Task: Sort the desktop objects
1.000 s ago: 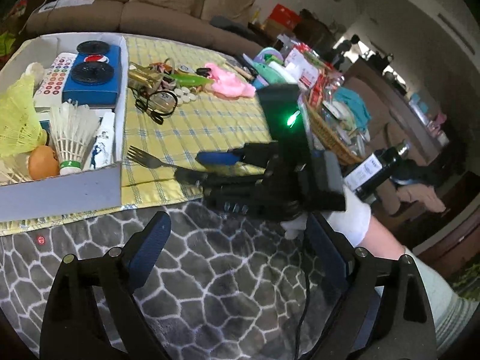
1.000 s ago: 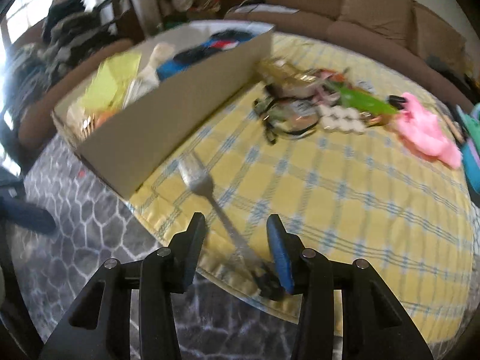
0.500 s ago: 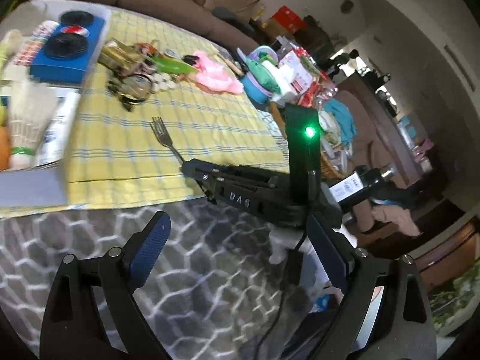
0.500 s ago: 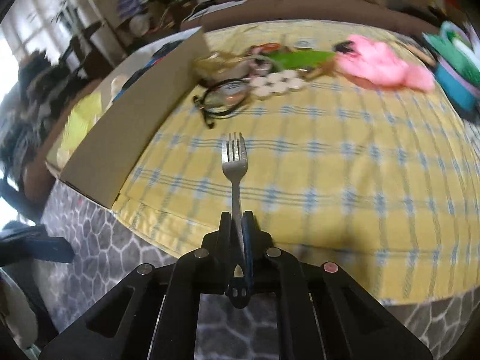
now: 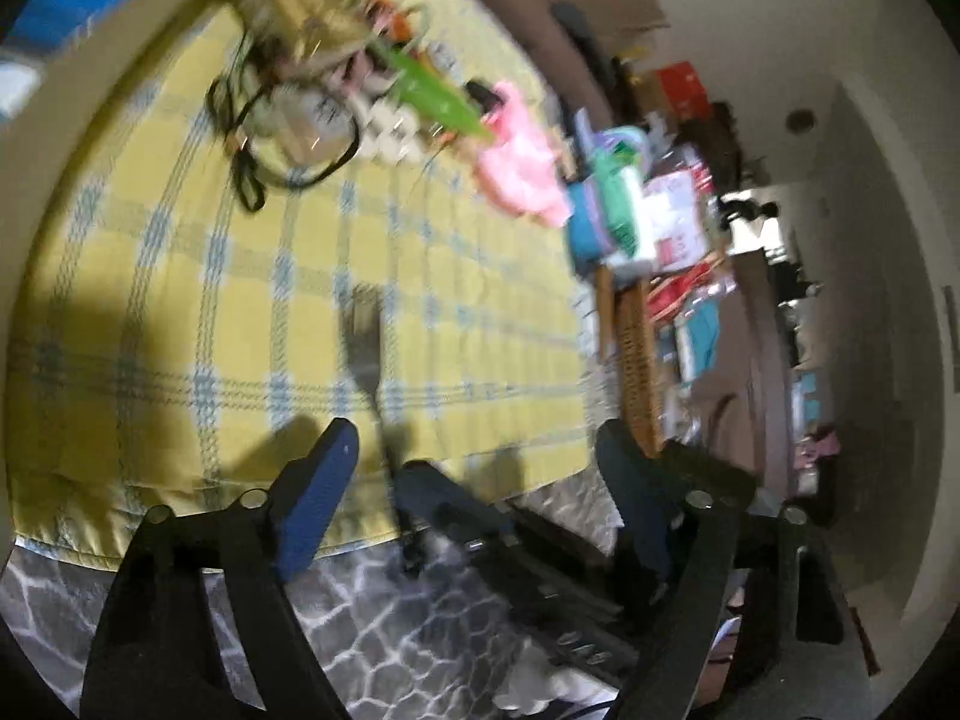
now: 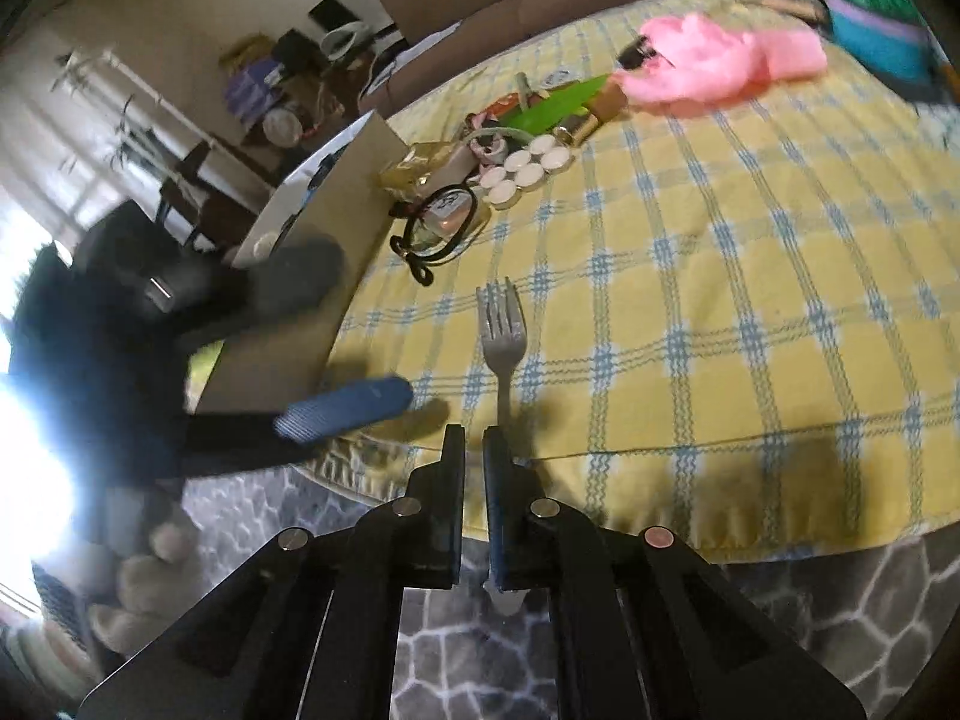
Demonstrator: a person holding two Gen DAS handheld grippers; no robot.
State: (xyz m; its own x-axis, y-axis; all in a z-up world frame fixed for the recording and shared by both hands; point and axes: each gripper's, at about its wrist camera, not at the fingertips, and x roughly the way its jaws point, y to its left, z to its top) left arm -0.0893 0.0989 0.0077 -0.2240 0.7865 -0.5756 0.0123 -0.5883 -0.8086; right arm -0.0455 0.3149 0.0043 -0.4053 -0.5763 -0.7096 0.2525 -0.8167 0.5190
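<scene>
A silver fork point(image 6: 503, 330) points out over the yellow checked cloth point(image 6: 720, 300), tines away from me. My right gripper point(image 6: 474, 441) is shut on its handle, and the handle's end sticks out behind the fingers. The fork casts a shadow on the cloth, so it seems slightly raised. In the left wrist view the fork point(image 5: 363, 342) lies ahead, between the two spread fingers of my left gripper point(image 5: 474, 480), which is open and holds nothing. The blue pad of the left gripper point(image 6: 345, 408) shows just left of the fork.
A cardboard box point(image 6: 336, 210) stands at the cloth's left edge. Behind the fork lie black-rimmed glasses point(image 6: 441, 228), several white discs point(image 6: 522, 168), a green object point(image 6: 552, 108), a pink object point(image 6: 720, 66) and a teal container point(image 6: 870, 30). A wicker basket point(image 5: 636, 360) sits off the table's right.
The left gripper has swung in close over the cloth, its open fingers now on either side of the fork. The right gripper stays shut on the fork handle.
</scene>
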